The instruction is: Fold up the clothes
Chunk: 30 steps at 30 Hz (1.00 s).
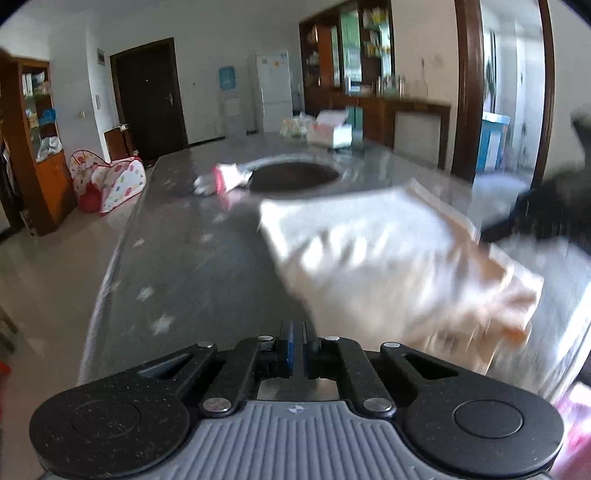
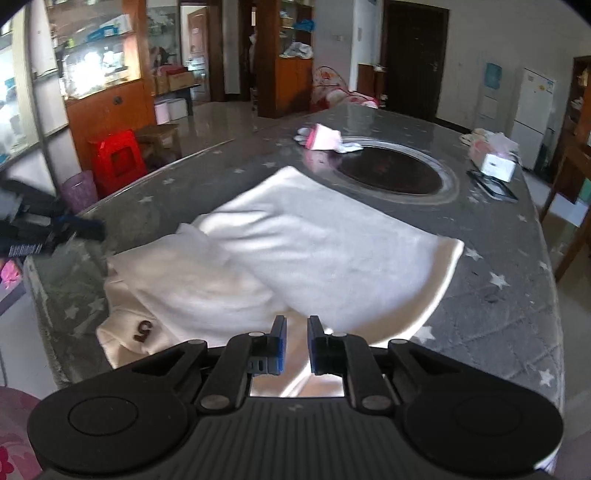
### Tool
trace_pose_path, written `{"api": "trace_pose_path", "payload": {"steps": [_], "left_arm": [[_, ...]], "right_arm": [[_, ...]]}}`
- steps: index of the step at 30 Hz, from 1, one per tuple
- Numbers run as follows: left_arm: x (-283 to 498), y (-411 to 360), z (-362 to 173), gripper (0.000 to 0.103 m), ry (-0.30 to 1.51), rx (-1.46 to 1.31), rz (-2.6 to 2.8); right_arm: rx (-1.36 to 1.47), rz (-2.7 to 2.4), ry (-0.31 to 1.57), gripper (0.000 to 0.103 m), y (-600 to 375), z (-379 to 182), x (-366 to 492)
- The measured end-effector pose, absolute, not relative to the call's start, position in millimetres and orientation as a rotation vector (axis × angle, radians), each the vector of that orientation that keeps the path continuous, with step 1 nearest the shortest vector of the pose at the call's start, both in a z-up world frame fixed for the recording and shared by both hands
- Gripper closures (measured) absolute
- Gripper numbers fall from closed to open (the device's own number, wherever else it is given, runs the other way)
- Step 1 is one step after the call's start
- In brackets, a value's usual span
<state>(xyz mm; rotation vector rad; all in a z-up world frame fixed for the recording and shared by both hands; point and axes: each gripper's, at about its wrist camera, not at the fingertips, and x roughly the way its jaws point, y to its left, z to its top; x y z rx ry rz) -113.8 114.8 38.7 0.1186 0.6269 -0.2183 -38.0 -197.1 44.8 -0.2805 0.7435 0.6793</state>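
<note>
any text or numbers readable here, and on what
"5": brown figure on the white garment, near its front left corner.
White lettering on the black tool at the left edge: too blurred to read.
Fridge stickers and shelf boxes: too small to read.

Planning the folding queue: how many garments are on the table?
2: a white garment spread near the front edge, and a pink-and-white garment beside the round inset. Others may be hidden.

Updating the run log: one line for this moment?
garment: cream top half-folded on table | left gripper: shut, empty | right gripper: open over hem
</note>
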Motion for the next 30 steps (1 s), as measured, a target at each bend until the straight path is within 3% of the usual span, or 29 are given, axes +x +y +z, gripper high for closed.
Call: {"api": "trace_pose_path", "payload": {"steps": [13,24,30], "left_arm": [[-43,78,10,0.096,0.696,0.068,-0.279],[-41,80,17,0.089,0.671,0.078,-0.279],[-34,78,5,0.083,0.704,0.095,-0.275]], "right_arm": [[-0.343,0.751,0.802,0.084,-187,19,-54],[-0.295,0.725,0.744,0.082,-190,36,-38],[-0.302,0.703,0.790,0.082,-188,18,-26]]}}
